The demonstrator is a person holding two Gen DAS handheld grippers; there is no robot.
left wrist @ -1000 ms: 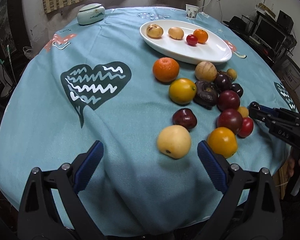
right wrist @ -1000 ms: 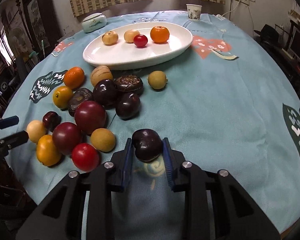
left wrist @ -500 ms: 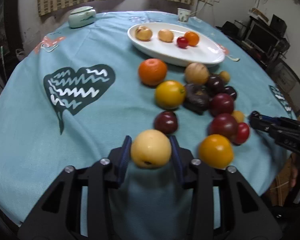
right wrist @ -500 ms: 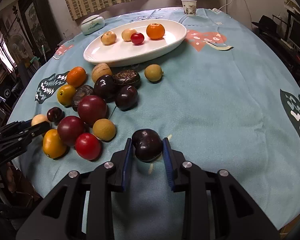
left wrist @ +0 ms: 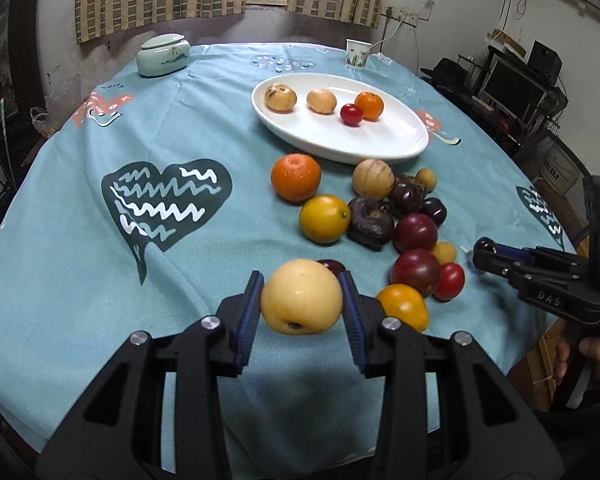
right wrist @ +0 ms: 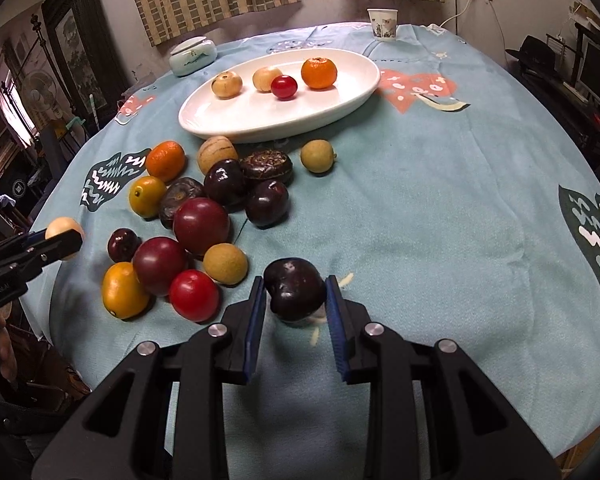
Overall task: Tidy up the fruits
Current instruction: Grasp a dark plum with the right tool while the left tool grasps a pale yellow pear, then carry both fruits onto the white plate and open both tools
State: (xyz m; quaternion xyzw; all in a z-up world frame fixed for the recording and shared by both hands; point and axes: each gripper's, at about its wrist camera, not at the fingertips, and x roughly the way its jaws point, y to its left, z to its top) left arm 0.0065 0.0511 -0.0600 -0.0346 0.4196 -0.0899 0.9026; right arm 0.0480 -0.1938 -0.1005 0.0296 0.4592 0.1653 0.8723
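Two grippers each clamp a fruit in front of the white oval dish (left wrist: 400,148) on a blue-clothed table (left wrist: 100,280). The left gripper (left wrist: 302,304) pinches a pale yellow pear (left wrist: 300,302) between its blue pads, raised clear of the cloth. The right gripper (right wrist: 296,300) is closed on a dark plum (right wrist: 294,288) low over the cloth. Four fruits lie in the dish; the loose pile (right wrist: 196,216) sits between the dish and the grippers.
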